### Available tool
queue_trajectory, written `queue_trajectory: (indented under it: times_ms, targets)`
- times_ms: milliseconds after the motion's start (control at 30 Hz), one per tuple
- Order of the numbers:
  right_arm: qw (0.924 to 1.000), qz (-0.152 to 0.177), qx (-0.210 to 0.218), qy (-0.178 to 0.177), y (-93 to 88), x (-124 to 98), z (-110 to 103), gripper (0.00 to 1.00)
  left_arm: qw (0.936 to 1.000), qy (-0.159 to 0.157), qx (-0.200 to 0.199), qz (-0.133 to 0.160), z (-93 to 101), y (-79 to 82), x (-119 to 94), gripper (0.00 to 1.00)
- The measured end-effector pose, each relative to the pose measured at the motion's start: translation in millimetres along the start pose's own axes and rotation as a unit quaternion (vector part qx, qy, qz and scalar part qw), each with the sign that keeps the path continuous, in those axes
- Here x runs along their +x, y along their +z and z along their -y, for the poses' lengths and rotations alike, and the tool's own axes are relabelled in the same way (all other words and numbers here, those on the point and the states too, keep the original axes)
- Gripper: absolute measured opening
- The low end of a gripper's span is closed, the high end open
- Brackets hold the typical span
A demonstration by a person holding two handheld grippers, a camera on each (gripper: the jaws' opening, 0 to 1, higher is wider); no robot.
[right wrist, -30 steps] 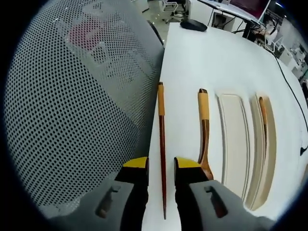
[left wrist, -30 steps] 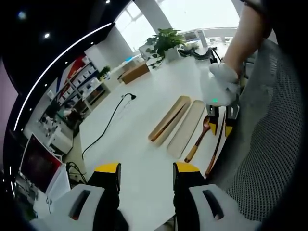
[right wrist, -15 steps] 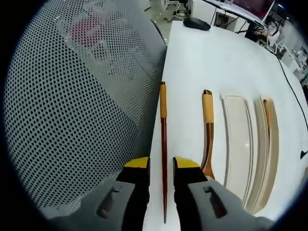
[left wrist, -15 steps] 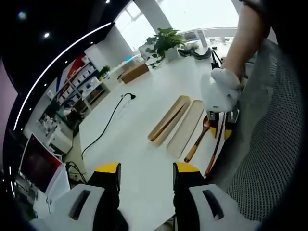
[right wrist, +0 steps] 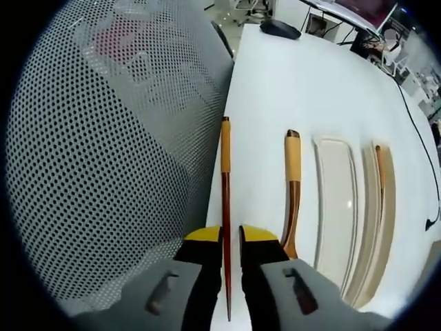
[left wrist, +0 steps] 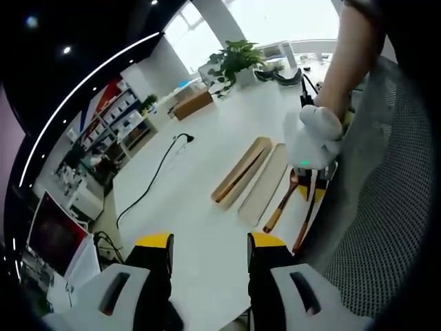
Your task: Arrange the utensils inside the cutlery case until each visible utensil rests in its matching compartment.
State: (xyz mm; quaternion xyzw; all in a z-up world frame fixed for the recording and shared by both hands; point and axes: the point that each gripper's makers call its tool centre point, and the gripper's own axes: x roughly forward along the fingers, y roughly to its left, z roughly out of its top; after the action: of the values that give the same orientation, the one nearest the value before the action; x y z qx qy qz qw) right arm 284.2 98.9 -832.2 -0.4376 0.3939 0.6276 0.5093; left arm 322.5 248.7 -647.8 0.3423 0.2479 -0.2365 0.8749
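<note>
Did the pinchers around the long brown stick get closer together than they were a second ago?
Yes. The right gripper has narrowed its jaws onto the chopstick, which lies on the table beside the spoon, as before.

Chopstick (right wrist: 225,179) between right gripper (right wrist: 230,236) jaws; spoon (right wrist: 292,186) beside it, then cutlery case (right wrist: 335,207) on table (right wrist: 275,83).

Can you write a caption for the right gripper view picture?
Right gripper closing around a chopstick beside a wooden spoon.
</note>
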Motion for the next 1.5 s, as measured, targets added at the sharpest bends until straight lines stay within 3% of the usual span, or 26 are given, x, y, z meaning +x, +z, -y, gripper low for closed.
queue_trajectory:
  times_ms: [567,967,1200,1500]
  targets:
    - [0.9999,-0.008,-0.010,-0.011,6.2,3.1,-0.2,0.03,1.0000,-0.002,0.005,-0.004,1.5,-0.7,0.4,0.44]
    - [0.9993,-0.010,0.033,-0.011,5.7,2.9,3.1,0.01,1.0000,0.002,0.000,-0.005,-0.7,-1.3,0.3,0.44]
    - [0.9998,-0.008,0.015,-0.012,5.8,2.7,1.7,0.00,1.0000,-0.001,0.004,-0.008,0.6,-2.3,1.1,0.44]
    - [0.9988,-0.026,0.040,-0.012,2.5,1.8,4.8,0.00,0.9999,-0.003,0.007,-0.010,1.6,-3.1,1.5,0.44]
